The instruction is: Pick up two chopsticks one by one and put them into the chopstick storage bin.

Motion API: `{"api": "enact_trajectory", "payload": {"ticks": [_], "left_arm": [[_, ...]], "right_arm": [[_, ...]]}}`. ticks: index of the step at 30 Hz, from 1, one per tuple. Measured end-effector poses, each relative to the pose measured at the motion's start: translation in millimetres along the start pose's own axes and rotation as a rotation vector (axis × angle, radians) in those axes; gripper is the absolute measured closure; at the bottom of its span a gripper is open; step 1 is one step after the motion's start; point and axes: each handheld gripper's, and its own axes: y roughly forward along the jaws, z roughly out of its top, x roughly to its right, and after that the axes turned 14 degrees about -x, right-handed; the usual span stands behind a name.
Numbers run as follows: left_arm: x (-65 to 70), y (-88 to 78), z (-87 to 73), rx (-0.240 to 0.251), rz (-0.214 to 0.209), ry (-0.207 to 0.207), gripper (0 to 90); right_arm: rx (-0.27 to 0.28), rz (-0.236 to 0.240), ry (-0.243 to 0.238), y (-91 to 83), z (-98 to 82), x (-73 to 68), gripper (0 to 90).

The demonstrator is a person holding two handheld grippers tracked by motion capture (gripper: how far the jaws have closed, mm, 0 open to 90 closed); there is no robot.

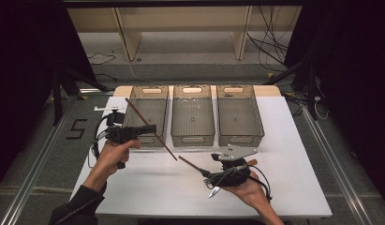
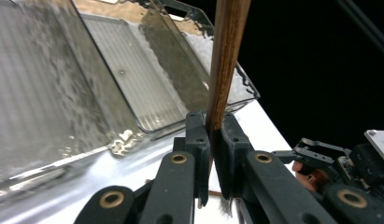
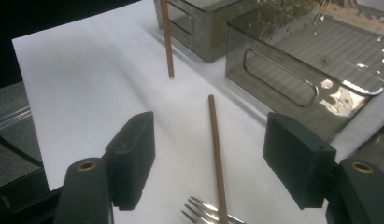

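Left gripper (image 1: 150, 128): clamped mid-length on thin brown wooden chopstick (image 1: 150, 129), raised near left clear plastic bin (image 1: 148, 115). Right gripper (image 3: 210, 158): jaws apart, second brown wooden chopstick (image 3: 216, 154) lying between, ungripped. Sticks light, stiff, smooth; grip mid-length.

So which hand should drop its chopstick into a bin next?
Probably the left. The left gripper is shut on a chopstick held right above the left bin. The right gripper is open, and its chopstick lies on the table.
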Motion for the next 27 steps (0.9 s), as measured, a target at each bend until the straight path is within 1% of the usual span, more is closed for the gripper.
{"api": "enact_trajectory", "payload": {"ticks": [2,3,4,5,7,9,10,12,14,17,19,21,26,27], "left_arm": [[-1.8,-4.7,7.8,-0.008,0.018,0.000,84.3],[-2.2,-6.5,11.9,-0.014,0.034,0.003,84.3],[-4.7,-9.8,19.8,-0.027,0.048,0.002,84.3],[-4.7,-9.8,19.8,-0.027,0.048,0.002,84.3],[-7.4,-12.4,27.2,-0.036,0.070,0.001,84.3],[-10.4,-14.9,34.0,-0.039,0.079,-0.007,84.3],[-12.4,-17.5,40.4,-0.042,0.087,-0.013,84.3],[-13.4,-18.7,43.5,-0.047,0.095,-0.014,84.3],[-16.1,-20.7,49.8,-0.045,0.104,-0.023,84.3],[-20.0,-24.1,59.4,-0.035,0.103,-0.039,84.3],[-21.2,-25.8,65.2,-0.034,0.121,-0.035,84.4],[-22.3,-26.9,70.4,-0.028,0.127,-0.038,84.3],[-26.4,-26.0,81.3,-0.024,0.162,-0.044,84.4],[-29.2,-24.7,85.1,-0.026,0.181,-0.050,84.4]], "right_arm": [[-0.001,-0.002,0.006,-0.4,-1.0,0.7,31.9],[0.000,0.000,0.008,-0.7,-2.2,1.7,30.9],[-0.005,0.010,0.012,-1.9,-4.8,3.2,30.0],[-0.005,0.010,0.012,-1.9,-4.8,3.2,30.0],[-0.004,0.008,0.017,-3.4,-7.9,4.2,29.2],[0.000,0.002,0.028,-6.3,-12.3,7.0,27.8],[0.003,0.002,0.032,-7.2,-13.8,8.1,27.2],[0.003,-0.001,0.034,-8.4,-15.1,9.1,26.7],[0.014,-0.006,0.046,-10.9,-18.4,11.6,25.3],[0.019,-0.008,0.052,-13.0,-20.4,13.1,24.7],[0.019,-0.009,0.053,-13.4,-20.8,13.2,24.2],[0.026,-0.009,0.055,-14.0,-21.7,13.8,23.2],[0.026,-0.009,0.056,-13.4,-22.2,13.8,22.5],[0.023,-0.009,0.052,-12.9,-22.5,13.7,22.2]]}}
